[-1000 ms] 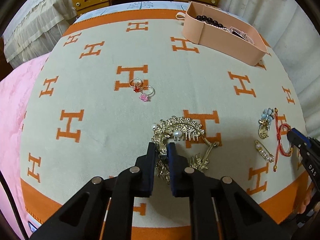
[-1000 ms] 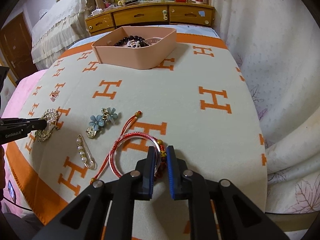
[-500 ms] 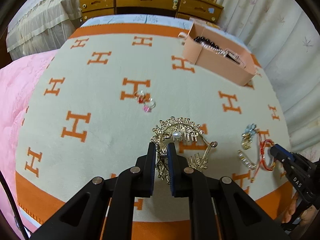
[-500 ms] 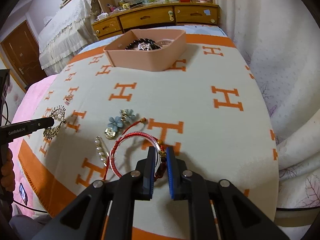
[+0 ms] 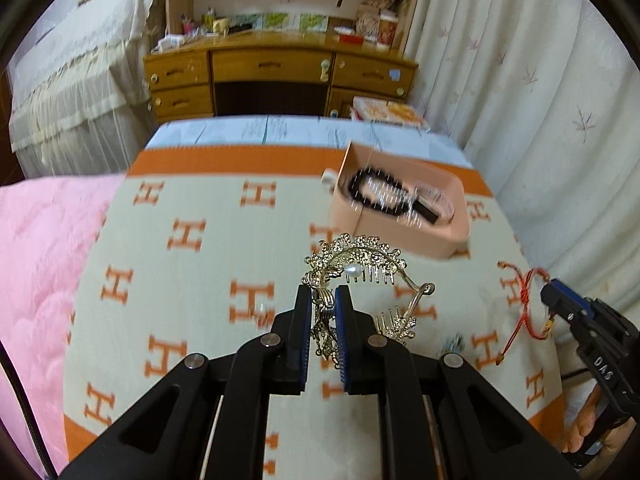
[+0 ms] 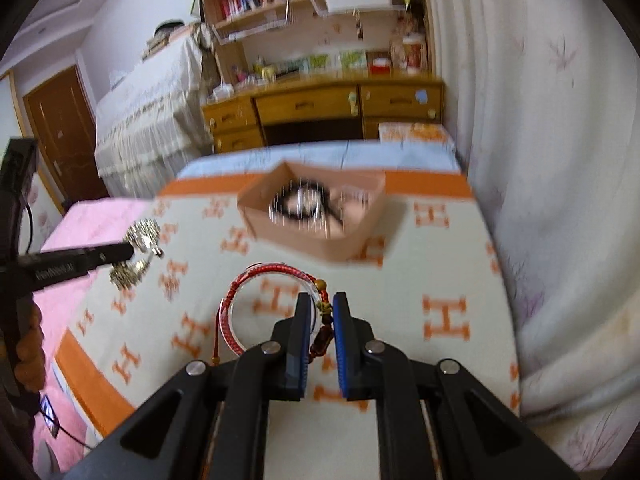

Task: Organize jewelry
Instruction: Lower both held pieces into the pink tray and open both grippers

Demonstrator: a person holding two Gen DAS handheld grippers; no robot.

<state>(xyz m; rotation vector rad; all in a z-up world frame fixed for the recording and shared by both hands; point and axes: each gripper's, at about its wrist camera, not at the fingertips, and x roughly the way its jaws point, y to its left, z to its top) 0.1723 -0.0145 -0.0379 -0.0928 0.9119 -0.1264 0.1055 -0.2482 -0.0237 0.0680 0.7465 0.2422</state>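
My left gripper [image 5: 323,300] is shut on a gold hair comb with a pearl [image 5: 362,258] and holds it in the air above the blanket. My right gripper [image 6: 323,308] is shut on a red cord bracelet [image 6: 256,280] with brown beads, also lifted. The pink jewelry box [image 5: 404,208] sits at the far right of the bed with a dark bead bracelet [image 5: 374,194] inside. It also shows ahead in the right wrist view [image 6: 316,216]. The comb [image 6: 138,252] and left gripper show at the left of the right wrist view; the bracelet [image 5: 528,300] shows at the right of the left wrist view.
The bed is covered by a cream blanket with orange H marks [image 5: 200,264] and a pink quilt [image 5: 36,264] on its left. A wooden dresser [image 5: 280,76] stands beyond the bed. A curtain [image 6: 540,160] hangs along the right side.
Both grippers have lifted their pieces off the blanket and risen, tilting up and toward the pink box. The rings and brooches have dropped out of view.
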